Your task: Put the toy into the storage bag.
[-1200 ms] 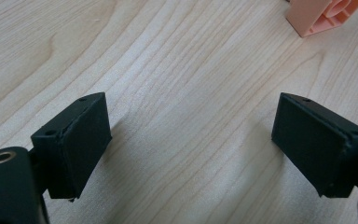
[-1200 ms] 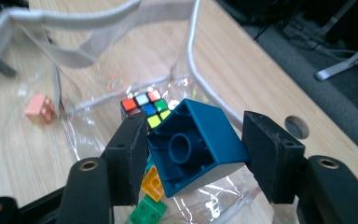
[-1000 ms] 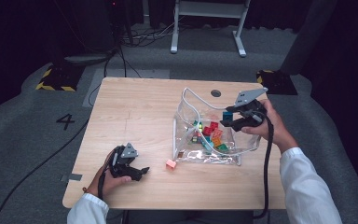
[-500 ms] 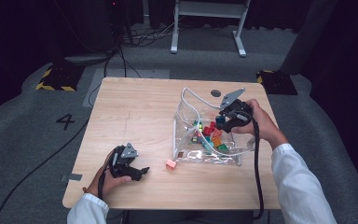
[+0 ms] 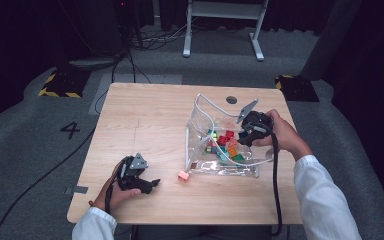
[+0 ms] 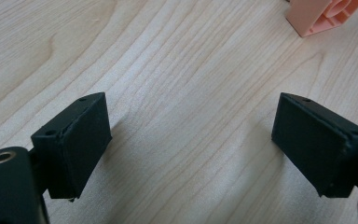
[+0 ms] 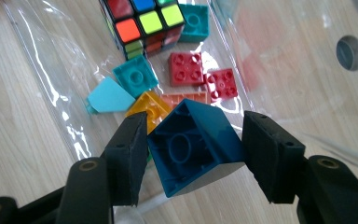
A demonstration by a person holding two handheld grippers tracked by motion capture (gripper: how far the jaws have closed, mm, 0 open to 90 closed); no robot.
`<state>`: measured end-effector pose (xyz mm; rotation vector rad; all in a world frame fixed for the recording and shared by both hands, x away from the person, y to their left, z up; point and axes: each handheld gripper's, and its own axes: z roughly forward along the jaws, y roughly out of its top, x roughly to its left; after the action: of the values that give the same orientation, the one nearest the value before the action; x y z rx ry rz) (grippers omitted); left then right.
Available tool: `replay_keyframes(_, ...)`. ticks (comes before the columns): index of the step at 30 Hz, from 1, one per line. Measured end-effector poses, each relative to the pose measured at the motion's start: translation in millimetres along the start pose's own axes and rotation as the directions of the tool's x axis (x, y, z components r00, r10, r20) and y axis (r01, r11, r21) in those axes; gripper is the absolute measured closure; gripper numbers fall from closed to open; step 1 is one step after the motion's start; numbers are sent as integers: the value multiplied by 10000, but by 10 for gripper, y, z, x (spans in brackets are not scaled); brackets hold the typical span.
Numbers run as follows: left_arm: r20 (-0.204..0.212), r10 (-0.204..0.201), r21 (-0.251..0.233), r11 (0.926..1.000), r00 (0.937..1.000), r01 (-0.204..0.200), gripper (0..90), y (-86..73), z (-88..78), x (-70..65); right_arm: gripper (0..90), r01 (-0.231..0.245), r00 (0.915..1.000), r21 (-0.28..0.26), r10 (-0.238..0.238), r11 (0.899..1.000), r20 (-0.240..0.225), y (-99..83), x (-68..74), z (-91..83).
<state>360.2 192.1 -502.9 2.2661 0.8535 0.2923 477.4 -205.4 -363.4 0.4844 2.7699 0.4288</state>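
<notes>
Blue brick (image 7: 191,149), a dark teal-blue building block, sits tilted between the jaws of our right tool (image 5: 247,131), its hollow underside turned toward the right gripper view's camera. Both pads press against its sides, so we read this tool as clenched on the brick. In the high view our right hand (image 5: 280,134) holds that tool inside the mouth of a clear plastic bag (image 5: 205,112), which lies on the right half of the desk (image 5: 145,115), nearer its right edge than its left.

Under the held brick, within the bag, we see other pieces: two red bricks (image 7: 185,68) side by side, a teal brick (image 7: 135,77), a light blue wedge-shaped piece (image 7: 109,98), an orange brick (image 7: 151,108) partly covered by the left jaw, and a puzzle cube (image 7: 142,21) with coloured squares at the far end of the heap. A second teal brick (image 7: 194,21) rests just beside the cube.

Our left tool (image 5: 152,184) rests near the desk's front left corner, held in our left hand (image 5: 114,187), well apart from the bag. Its jaws stand wide and released, with bare wood between them. A pink brick (image 5: 183,175) lies on the desk between that tool and the bag, just outside the bag's front left corner; it shows at the top right of the left gripper view (image 6: 324,16).
</notes>
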Motion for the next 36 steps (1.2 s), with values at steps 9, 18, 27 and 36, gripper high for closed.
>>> replay_keyframes(9, -14, 4, -6, 10000, 10000, -4, 117, 0, 0, 0, 424, -167, 9996, 435, 157, 9989, 218, -120, -22, -61)
replay_keyframes(18, -12, 8, -3, 10000, 10000, -8, 117, 0, 0, 1, 424, -236, 9995, 541, 223, 9983, 239, -306, -21, -158)
replay_keyframes(27, -4, 8, 2, 10000, 10000, -8, 117, 0, 0, 1, 423, -165, 9991, 354, 151, 9992, 392, -392, -30, -243)
replay_keyframes(36, 11, -4, -7, 10000, 10000, 4, 117, 0, 1, 0, 415, -364, 9981, 138, 357, 9992, 502, -418, -27, -266)
